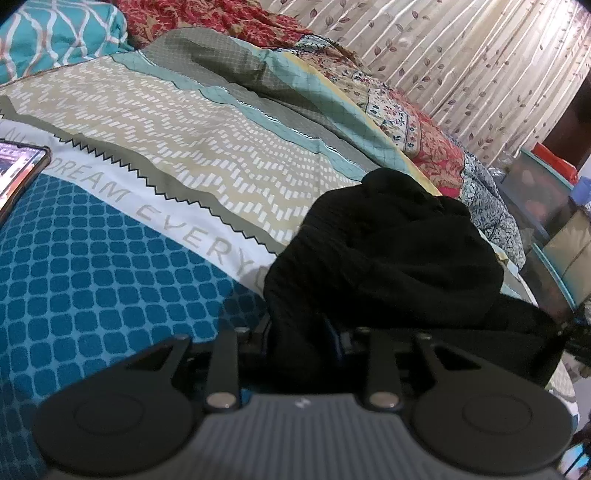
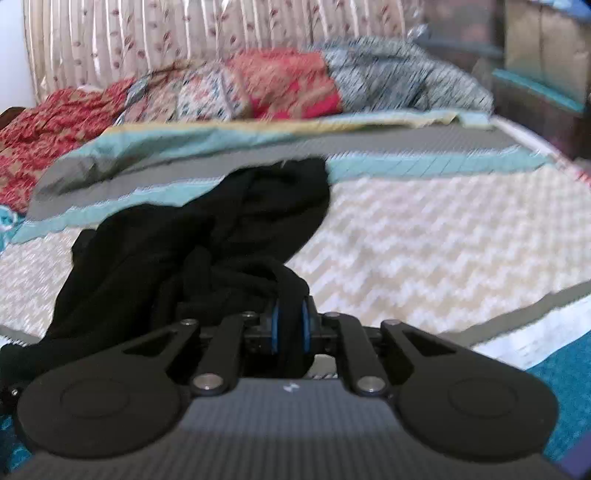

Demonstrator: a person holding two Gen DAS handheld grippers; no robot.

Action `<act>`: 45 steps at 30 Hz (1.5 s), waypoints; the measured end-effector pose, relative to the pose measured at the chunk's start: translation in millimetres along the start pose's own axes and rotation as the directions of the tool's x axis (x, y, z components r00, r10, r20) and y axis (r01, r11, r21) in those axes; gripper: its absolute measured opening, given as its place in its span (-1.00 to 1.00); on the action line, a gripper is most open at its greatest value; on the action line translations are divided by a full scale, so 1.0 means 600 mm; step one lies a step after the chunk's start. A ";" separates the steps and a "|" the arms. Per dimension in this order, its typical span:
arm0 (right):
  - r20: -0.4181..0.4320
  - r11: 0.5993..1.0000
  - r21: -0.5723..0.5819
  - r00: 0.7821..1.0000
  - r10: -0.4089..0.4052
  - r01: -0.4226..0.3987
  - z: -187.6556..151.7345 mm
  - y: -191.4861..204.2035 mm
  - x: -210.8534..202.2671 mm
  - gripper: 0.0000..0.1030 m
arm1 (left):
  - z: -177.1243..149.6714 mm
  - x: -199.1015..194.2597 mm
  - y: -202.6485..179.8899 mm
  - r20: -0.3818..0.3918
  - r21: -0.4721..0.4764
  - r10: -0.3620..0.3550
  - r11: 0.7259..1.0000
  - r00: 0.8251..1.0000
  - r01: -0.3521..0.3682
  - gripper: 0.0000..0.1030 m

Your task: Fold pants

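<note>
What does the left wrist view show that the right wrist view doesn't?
Only the left wrist view shows a phone at the left edge, the bedsheet's DREAM EVERY lettering and a teal patterned pillow. Only the right wrist view shows the right gripper, its blue pads pinching black fabric. Both show the black pants heaped on the bedsheet, the red patchwork quilt and the curtain.
</note>
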State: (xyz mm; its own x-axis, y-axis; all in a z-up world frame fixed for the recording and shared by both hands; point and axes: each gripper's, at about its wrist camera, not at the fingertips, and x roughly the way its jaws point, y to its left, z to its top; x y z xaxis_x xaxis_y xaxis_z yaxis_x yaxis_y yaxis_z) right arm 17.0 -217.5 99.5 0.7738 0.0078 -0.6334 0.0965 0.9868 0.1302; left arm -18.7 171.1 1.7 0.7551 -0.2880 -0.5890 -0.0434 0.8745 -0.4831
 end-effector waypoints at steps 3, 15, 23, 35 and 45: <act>-0.023 0.999 -0.036 1.000 0.008 -0.009 -0.021 0.005 -0.008 -0.72 | 0.000 0.000 -0.005 -0.001 0.012 0.014 1.000 1.000 -0.014 -0.49; -0.237 0.994 0.107 0.970 0.048 -0.023 -0.065 -0.031 0.039 -0.27 | 0.005 -0.003 -0.006 -0.008 0.007 0.019 1.000 1.000 -0.019 -0.52; -0.206 0.979 0.198 0.975 0.080 -0.038 -0.047 -0.051 0.060 -0.06 | 0.012 -0.023 -0.021 0.019 0.034 0.016 0.999 1.000 -0.016 -0.70; -0.133 0.980 -0.075 0.976 0.173 -0.184 -0.056 0.046 0.015 -0.69 | 0.043 -0.089 0.006 0.115 -0.015 0.092 0.996 0.989 -0.091 -0.77; -0.279 0.978 0.086 0.938 0.206 -0.189 -0.081 -0.001 0.053 -0.41 | 0.041 -0.141 -0.023 0.206 0.044 0.216 0.972 0.955 -0.229 -0.43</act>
State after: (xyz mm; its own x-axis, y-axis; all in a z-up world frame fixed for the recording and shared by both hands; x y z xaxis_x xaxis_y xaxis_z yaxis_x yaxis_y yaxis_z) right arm 11.0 -209.8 42.5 0.5707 0.2558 -0.7803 0.0023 0.9497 0.3130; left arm -65.8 193.2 74.0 0.8460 -0.0059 -0.5331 -0.1862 0.9337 -0.3059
